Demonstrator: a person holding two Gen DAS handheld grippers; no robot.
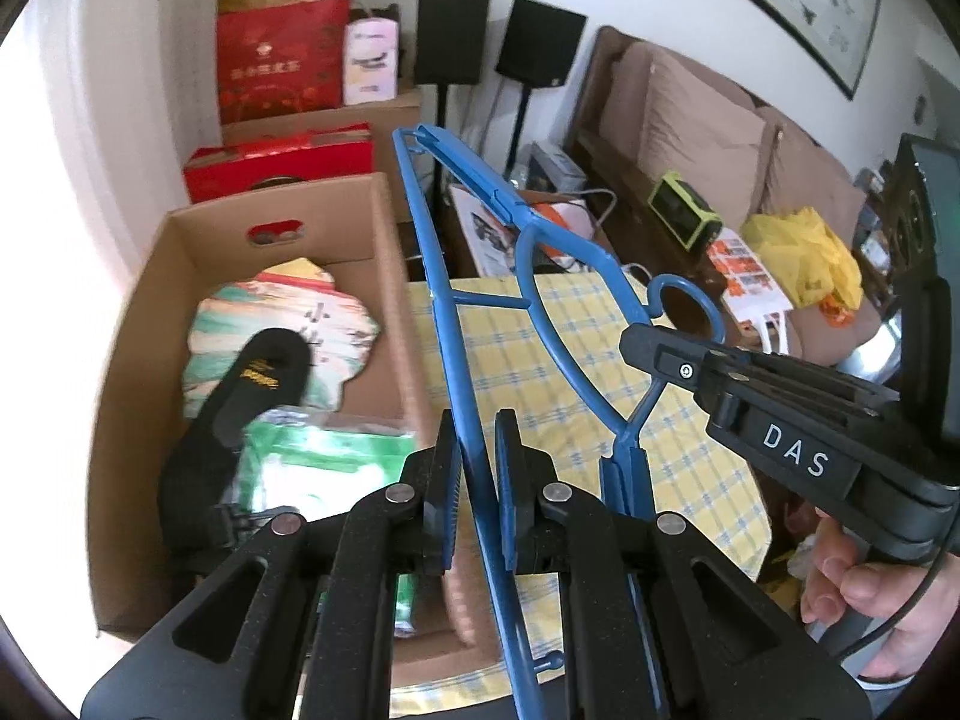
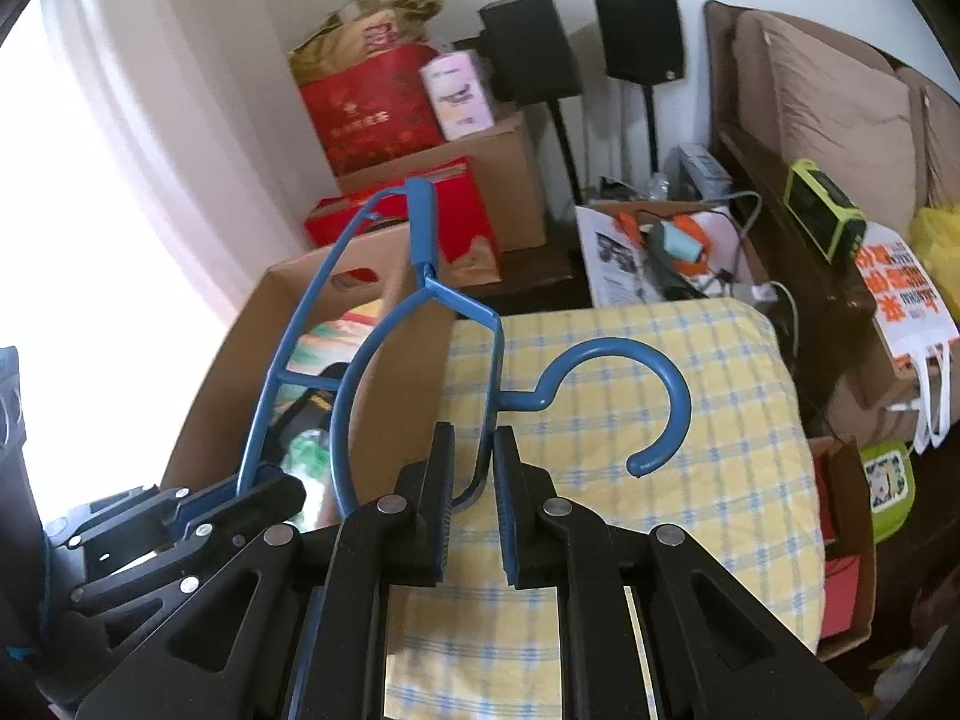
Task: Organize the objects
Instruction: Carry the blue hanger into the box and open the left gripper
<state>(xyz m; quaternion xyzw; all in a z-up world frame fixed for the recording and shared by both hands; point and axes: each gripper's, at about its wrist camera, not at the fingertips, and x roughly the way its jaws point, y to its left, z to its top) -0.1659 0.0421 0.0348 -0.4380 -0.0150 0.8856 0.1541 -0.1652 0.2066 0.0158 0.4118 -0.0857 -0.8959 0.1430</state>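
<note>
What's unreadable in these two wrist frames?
- Hanger: lower end leaves the left wrist view's bottom edge.
- Cardboard box: near corner hidden by the left gripper; green packet inside blurred.
- Box contents in the right wrist view: mostly behind the box wall and right gripper.

Two black speakers (image 2: 576, 42) on stands against white wall. Left of speakers: red gift bag (image 2: 372, 108) with brown paper bag (image 2: 366, 24) behind it, small pink-white box (image 2: 459, 93) beside it, all atop closed carton (image 2: 498, 174). Right of speakers: brown sofa cushions (image 2: 834, 96). Below cushions: green-framed device (image 2: 825, 216) on dark wooden ledge. Framed picture (image 1: 786, 0) on wall, above cushions. Yellow plastic bag (image 1: 804, 258) right of device.
</note>
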